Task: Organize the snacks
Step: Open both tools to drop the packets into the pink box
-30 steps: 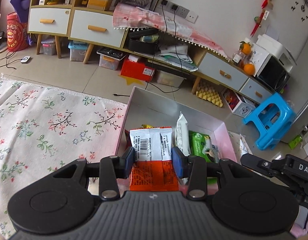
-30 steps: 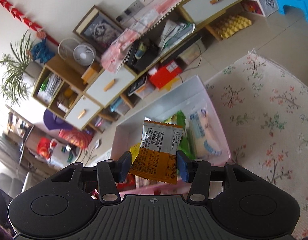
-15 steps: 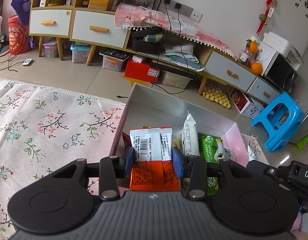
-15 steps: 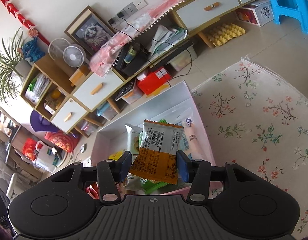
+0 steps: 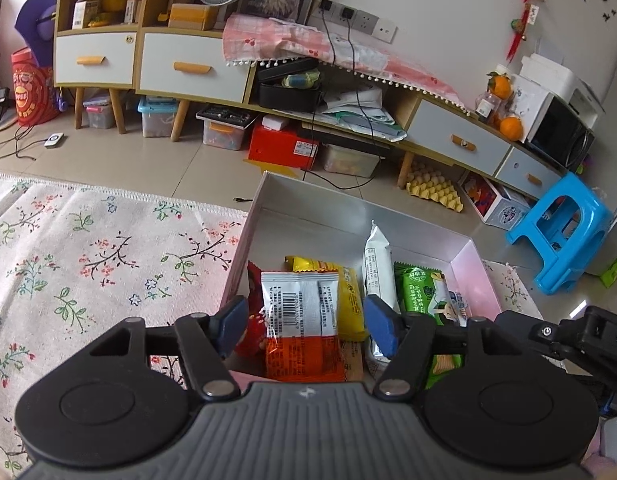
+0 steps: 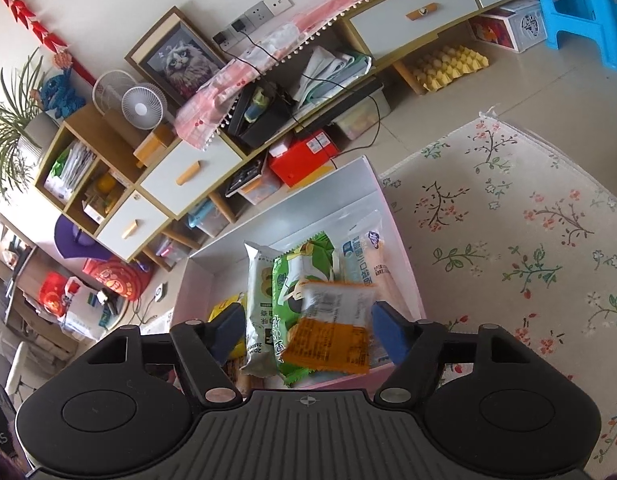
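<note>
Over the pink box (image 5: 474, 276), your left gripper (image 5: 304, 326) and right gripper (image 6: 308, 328) are both opening, pads clear of their orange-and-white packets (image 5: 302, 328) (image 6: 332, 328). Box is well stocked; I see nothing left outside.

The right gripper's black body (image 5: 596, 340), seen from the left wrist, shows a white "D". A barcode marks the white-and-orange packet (image 5: 304, 320). The green packet's (image 6: 286, 320) Chinese print and other labels are too small to read.

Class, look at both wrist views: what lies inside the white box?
The box holds snack packets: red, yellow, white, green, and two orange-and-white ones between opening jaws. Its floor beneath them is covered.
</note>
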A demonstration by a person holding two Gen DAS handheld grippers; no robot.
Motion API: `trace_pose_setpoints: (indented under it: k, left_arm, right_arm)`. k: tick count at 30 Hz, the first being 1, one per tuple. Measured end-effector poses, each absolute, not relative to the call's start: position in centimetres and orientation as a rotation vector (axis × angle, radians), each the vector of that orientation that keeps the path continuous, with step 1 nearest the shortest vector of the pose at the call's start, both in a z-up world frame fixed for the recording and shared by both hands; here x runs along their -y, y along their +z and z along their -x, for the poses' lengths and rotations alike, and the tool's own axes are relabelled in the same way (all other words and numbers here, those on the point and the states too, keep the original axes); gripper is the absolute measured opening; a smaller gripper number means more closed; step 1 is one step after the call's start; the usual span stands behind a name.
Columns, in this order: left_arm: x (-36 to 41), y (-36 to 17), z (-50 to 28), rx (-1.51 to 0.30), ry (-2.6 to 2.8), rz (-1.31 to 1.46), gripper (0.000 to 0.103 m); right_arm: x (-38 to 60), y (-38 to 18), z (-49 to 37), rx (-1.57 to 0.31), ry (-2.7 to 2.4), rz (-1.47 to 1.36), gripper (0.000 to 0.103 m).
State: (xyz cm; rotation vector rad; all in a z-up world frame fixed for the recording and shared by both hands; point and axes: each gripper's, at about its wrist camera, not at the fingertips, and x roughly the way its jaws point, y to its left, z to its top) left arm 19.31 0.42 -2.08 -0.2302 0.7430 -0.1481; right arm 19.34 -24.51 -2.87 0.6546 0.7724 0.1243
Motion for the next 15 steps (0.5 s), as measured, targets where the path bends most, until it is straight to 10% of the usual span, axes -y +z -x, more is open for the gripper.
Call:
trace_pose_setpoints:
  k: [15]
  left_arm:
    - [0.1,0.6,-16.3,-0.736,-0.172,0.148,0.089]
  right_arm:
    - [23.8,0.1,-17.3,-0.761,0.190,-0.597,0.082]
